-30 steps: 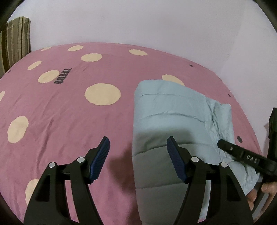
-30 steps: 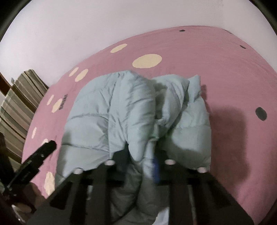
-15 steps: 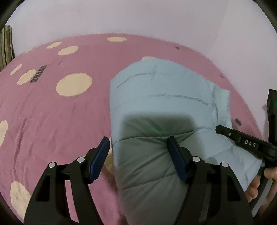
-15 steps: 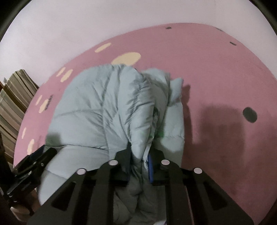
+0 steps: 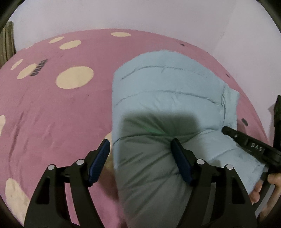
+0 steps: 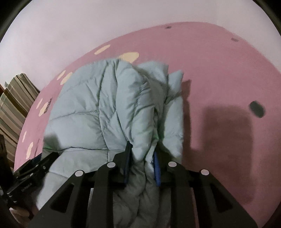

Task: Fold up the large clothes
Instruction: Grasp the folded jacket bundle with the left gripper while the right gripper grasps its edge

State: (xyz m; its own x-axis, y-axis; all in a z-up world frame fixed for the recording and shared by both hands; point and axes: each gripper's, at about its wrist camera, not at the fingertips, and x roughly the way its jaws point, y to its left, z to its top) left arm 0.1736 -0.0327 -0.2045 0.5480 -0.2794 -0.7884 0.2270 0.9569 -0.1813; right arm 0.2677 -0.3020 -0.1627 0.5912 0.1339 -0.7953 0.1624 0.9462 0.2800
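Observation:
A light blue quilted puffer jacket (image 5: pixel 166 98) lies folded lengthwise on the pink bed; it also shows in the right wrist view (image 6: pixel 98 112). My left gripper (image 5: pixel 140 152) is open, its jaws straddling the jacket's near left edge without gripping it. My right gripper (image 6: pixel 142 156) is shut on a bunched fold of the jacket near its right edge. The right gripper's body (image 5: pixel 249 145) shows at the jacket's right side in the left wrist view.
The pink bedsheet (image 5: pixel 52 108) has cream dots and dark lettering. White walls (image 5: pixel 140 15) border the bed at the back and right. A striped pillow or cushion (image 6: pixel 15 101) lies at the far left. A dark spot (image 6: pixel 256 109) marks the sheet to the right.
My left gripper has moved right and closer, so its open jaws now straddle the jacket's left edge. My right gripper stayed shut on the fold and the bunched part has flattened.

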